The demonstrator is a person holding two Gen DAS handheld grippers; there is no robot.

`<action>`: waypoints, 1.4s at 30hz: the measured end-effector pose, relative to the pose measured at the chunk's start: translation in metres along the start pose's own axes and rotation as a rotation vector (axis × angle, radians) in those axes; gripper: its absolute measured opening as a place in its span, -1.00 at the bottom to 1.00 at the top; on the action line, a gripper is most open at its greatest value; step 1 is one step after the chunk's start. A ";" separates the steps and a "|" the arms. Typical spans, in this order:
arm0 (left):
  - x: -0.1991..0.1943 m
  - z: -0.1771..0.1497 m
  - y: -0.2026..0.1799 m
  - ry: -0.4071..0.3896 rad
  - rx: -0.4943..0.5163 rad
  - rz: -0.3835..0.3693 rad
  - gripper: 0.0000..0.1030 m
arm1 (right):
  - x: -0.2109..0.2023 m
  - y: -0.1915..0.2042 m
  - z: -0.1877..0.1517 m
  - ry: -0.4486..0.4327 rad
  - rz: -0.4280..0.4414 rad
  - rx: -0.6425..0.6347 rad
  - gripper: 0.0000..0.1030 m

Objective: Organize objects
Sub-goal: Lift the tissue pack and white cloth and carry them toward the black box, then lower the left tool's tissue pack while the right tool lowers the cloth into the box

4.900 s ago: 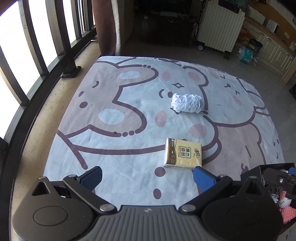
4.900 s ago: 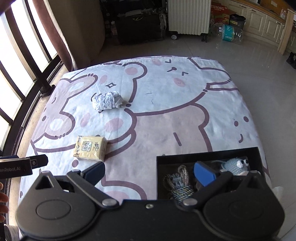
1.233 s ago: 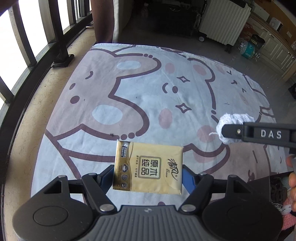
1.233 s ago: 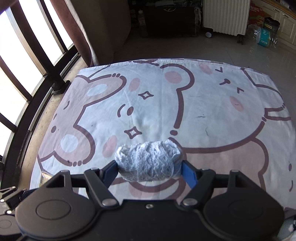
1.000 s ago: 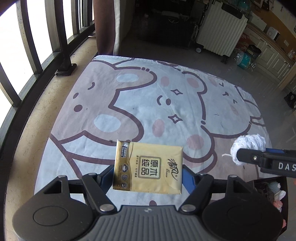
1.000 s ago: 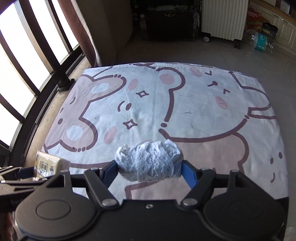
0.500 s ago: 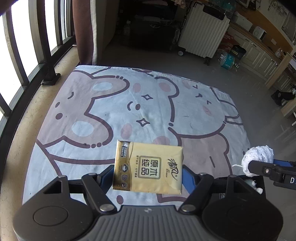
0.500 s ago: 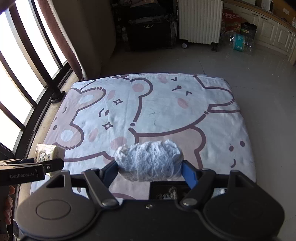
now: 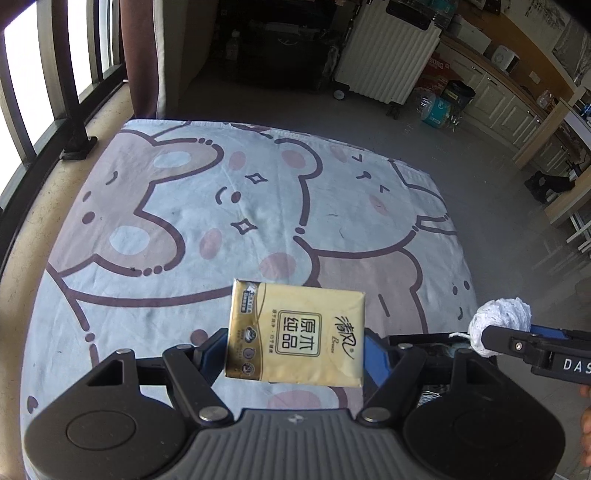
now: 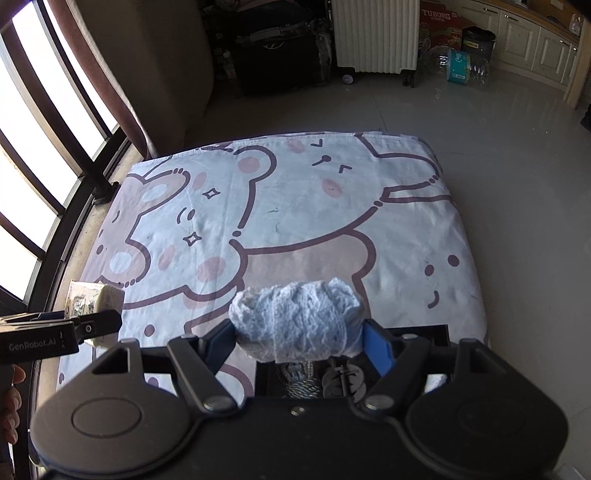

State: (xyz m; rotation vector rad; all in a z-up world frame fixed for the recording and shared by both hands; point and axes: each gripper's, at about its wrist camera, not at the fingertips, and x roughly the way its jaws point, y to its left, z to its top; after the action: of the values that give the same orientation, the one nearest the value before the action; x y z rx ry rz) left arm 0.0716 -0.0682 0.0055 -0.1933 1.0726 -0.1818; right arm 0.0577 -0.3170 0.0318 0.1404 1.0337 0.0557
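Both my tongs have risen from the bear-print sheet (image 9: 184, 206): left tongs (image 9: 295, 347) clench the yellow tissue pack (image 9: 295, 332), right tongs (image 10: 299, 339) clench the pale-blue yarn ball (image 10: 295, 321), directly above the black box (image 10: 424, 332).

A pale cartoon bear sheet (image 9: 229, 206) covers the floor and fills the middle of both views. At 12 o'clock stands a white ribbed radiator (image 10: 375, 35) on small wheels, with a dark bulky shape (image 10: 277, 40) just to its left. A brown curtain (image 10: 122, 74) hangs at 10 o'clock beside dark window bars (image 9: 70, 74). Cream cabinets (image 10: 532, 37) line the wall at 2 o'clock, a plastic-wrapped bottle pack (image 10: 461, 66) on the tiled floor (image 10: 517, 155) near them.
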 end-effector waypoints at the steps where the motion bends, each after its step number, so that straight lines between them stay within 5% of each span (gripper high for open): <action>1: 0.001 -0.002 -0.003 0.009 -0.007 -0.011 0.45 | 0.000 -0.002 -0.001 0.005 -0.002 0.000 0.46; 11: 0.011 -0.019 -0.054 0.078 0.166 -0.105 0.45 | -0.009 -0.033 -0.014 0.032 -0.028 0.030 0.46; 27: 0.038 -0.079 -0.130 0.186 0.908 -0.274 0.45 | -0.007 -0.073 -0.036 0.097 -0.021 0.024 0.46; 38: 0.053 -0.094 -0.141 0.245 1.053 -0.339 0.45 | 0.023 -0.065 -0.063 0.257 0.033 -0.129 0.46; 42: 0.063 -0.092 -0.141 0.278 1.022 -0.291 0.45 | 0.036 -0.067 -0.071 0.312 0.054 -0.119 0.47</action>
State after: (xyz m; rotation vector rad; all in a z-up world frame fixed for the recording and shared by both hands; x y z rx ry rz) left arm 0.0119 -0.2256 -0.0561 0.6168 1.1004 -1.0082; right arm 0.0134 -0.3732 -0.0439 0.0518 1.3346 0.1930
